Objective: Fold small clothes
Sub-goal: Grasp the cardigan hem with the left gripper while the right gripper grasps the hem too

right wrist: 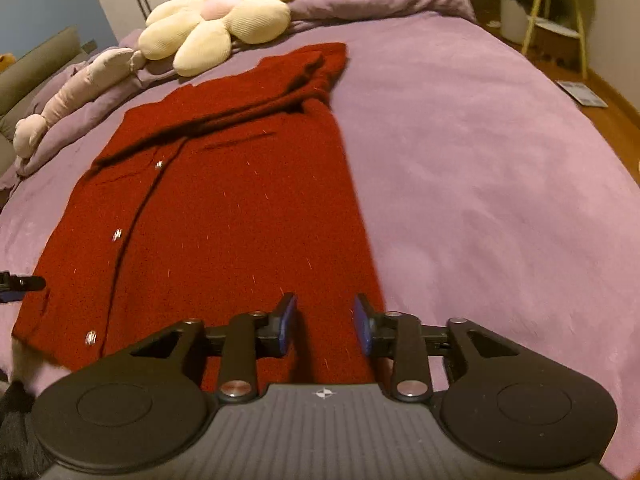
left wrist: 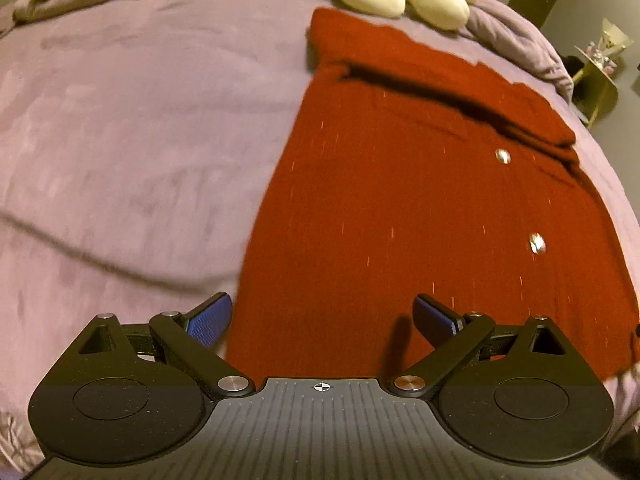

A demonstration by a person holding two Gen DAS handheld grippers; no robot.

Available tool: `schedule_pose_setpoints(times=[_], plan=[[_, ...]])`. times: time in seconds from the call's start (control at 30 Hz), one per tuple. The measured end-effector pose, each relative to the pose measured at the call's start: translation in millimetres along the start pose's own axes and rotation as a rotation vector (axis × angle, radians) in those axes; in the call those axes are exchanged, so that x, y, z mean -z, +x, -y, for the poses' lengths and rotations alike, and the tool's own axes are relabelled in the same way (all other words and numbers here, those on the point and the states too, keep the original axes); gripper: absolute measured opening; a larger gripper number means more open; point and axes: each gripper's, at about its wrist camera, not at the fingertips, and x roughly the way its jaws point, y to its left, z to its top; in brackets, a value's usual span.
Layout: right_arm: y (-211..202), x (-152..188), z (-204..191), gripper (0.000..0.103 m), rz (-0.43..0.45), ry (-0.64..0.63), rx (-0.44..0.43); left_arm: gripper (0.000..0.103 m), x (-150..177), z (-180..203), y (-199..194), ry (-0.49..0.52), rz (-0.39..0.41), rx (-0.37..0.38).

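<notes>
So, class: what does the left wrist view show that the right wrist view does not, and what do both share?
Only the left wrist view: the left gripper, its fingers wide open. Only the right wrist view: the right gripper, open and empty, a whole flower cushion, a pink soft toy. Both: the red cardigan lying on the purple bedspread.

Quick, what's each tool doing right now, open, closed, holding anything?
Left tool: open wide, empty, above the red cardigan.
Right tool: partly open, holding nothing.

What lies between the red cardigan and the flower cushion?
Only bare purple bedcover separates the red cardigan from the flower cushion, seen in the right wrist view.
</notes>
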Motion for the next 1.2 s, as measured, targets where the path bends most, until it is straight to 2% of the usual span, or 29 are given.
schedule_pose_setpoints(times=[0.03,0.07,0.17,0.23,0.3,0.37,0.43,0.5,0.57,0.67,0.73,0.77,0.83,1.0,1.03,1.07,1.13,1.2], plan=[[-4.7,4.3,3.7,0.054,0.002,0.009,-0.004,0.100,3.7,-2.5,-2.1,-0.004,-0.007,0.014],[-5.9,5.1,6.1,0.056,0.000,0.008,0.001,0.100,6.3,-4.7,-3.5,-0.010,-0.013,0.025],[-11.2,6.6,12.2,0.056,-0.005,0.014,0.030,0.100,12.5,-12.5,-10.4,-0.032,-0.002,0.016],[-10.1,3.4,15.6,0.056,-0.002,0.040,-0.009,0.099,14.2,-19.8,-12.7,-0.056,-0.006,0.025],[-7.7,2.2,19.0,0.055,-0.009,0.062,-0.044,0.098,14.6,-28.3,-9.9,-0.091,-0.034,0.081],[1.8,0.8,20.0,0.050,-0.031,0.083,-0.058,0.090,15.9,-32.4,-5.7,-0.112,-0.061,0.104],[10.5,3.2,22.4,0.045,-0.061,0.113,-0.073,0.086,15.9,-35.6,-4.5,-0.116,-0.064,0.107],[14.9,4.8,22.6,0.039,-0.074,0.119,-0.075,0.075,14.8,-38.2,-6.4,-0.125,-0.066,0.129],[15.7,6.1,22.2,0.026,-0.074,0.110,-0.069,0.056,14.1,-38.7,-8.6,-0.111,-0.070,0.116],[14.6,6.8,21.4,0.025,-0.076,0.098,-0.070,0.039,13.1,-39.8,-11.7,-0.083,-0.078,0.112],[14.0,5.5,21.7,0.026,-0.081,0.097,-0.074,0.036,12.1,-41.5,-14.4,-0.083,-0.080,0.138],[13.8,4.7,22.0,0.029,-0.079,0.092,-0.077,0.036,12.0,-41.8,-15.3,-0.084,-0.081,0.150],[15.9,2.6,22.5,0.034,-0.092,0.092,-0.085,0.042,11.3,-40.4,-12.5,-0.073,-0.097,0.158],[22.2,-1.1,20.6,0.038,-0.118,0.064,-0.089,0.042,10.8,-36.3,-5.3,-0.044,-0.132,0.181],[22.6,-0.9,19.8,0.036,-0.122,0.055,-0.091,0.037,10.1,-35.5,-5.2,-0.035,-0.133,0.184],[22.2,-0.7,18.8,0.030,-0.123,0.042,-0.087,0.027,9.5,-35.2,-4.5,-0.028,-0.137,0.185],[20.4,-0.3,16.3,0.024,-0.127,0.017,-0.090,0.021,7.4,-35.7,-3.7,-0.024,-0.146,0.175],[18.0,-1.8,17.7,0.020,-0.136,0.030,-0.115,0.016,4.7,-37.0,-6.5,-0.034,-0.146,0.202]])
